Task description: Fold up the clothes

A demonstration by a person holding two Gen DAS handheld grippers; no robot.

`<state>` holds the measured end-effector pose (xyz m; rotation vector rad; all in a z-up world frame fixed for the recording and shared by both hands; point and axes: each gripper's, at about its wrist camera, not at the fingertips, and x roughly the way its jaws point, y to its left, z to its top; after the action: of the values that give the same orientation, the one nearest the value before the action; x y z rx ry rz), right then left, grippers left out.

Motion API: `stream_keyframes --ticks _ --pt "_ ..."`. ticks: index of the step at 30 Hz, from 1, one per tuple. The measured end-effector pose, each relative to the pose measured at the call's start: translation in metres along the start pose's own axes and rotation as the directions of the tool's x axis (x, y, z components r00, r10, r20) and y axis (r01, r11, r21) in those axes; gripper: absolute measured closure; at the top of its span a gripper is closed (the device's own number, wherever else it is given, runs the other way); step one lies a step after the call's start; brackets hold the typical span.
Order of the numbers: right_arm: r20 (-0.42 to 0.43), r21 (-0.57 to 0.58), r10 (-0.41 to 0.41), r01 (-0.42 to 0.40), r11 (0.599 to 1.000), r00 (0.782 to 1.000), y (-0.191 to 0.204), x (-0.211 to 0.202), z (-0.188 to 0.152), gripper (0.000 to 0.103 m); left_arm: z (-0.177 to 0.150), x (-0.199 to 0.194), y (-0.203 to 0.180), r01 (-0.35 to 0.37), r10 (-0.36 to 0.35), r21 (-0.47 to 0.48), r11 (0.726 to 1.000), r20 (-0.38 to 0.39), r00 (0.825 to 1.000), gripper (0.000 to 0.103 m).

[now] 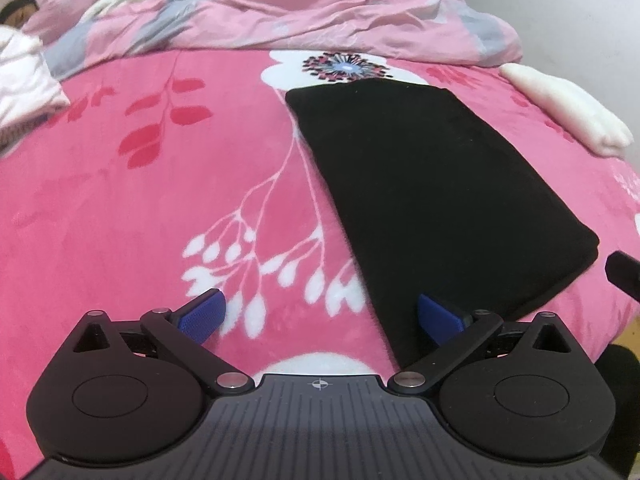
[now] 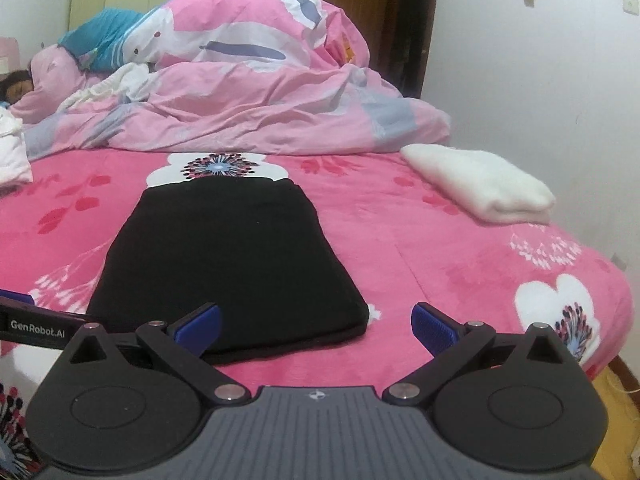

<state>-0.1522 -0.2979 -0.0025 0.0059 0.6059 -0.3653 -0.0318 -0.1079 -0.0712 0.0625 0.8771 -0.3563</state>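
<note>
A black garment (image 1: pixel 432 184) lies folded into a long flat rectangle on the pink flowered bed cover (image 1: pixel 140 208). My left gripper (image 1: pixel 320 316) is open at the garment's near left corner, its right finger over the black cloth and its left finger over the cover. In the right wrist view the same black garment (image 2: pixel 228 260) stretches away from me. My right gripper (image 2: pixel 316 328) is open at its near right corner, with the left finger above the cloth edge. Neither gripper holds anything.
A folded white garment (image 2: pixel 480 184) rests at the right side of the bed. A crumpled pink duvet (image 2: pixel 248 92) is heaped at the far end, where a person lies. White cloth (image 1: pixel 24 76) sits at the left. The bed edge (image 2: pixel 612 344) drops off right.
</note>
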Motion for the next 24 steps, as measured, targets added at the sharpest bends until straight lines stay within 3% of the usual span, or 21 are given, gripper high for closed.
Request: stream_keyframes --ticks 24 --pt "0.113 -0.056 0.117 -0.111 0.992 0.987 -0.001 -0.004 0.009 0.0 0.007 -0.006 0.004 0.003 -0.003 -0.06 0.998 0.003 1.0 0.0"
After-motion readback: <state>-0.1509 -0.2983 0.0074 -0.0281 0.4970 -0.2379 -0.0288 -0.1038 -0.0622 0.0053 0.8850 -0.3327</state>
